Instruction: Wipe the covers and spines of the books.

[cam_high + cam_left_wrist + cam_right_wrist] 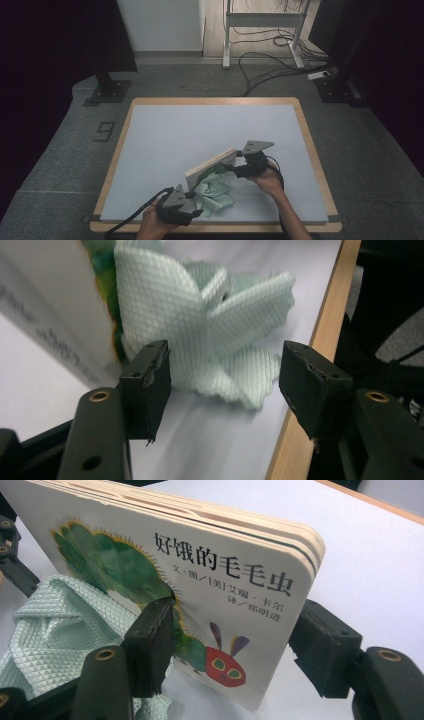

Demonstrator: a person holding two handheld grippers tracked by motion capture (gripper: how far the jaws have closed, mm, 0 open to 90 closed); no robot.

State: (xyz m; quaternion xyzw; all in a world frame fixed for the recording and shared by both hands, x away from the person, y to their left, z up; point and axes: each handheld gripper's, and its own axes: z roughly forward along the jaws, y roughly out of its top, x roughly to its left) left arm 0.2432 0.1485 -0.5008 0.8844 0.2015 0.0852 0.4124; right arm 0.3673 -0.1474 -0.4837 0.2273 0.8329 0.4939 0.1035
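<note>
The left gripper sits near the front edge, held low in the left hand, its jaws apart with nothing pinched. The right gripper is farther back to the right, in the right hand, jaws clamped.

Board book tilted over crumpled green cloth.

Grey carpet floor — cables by white frame.
</note>
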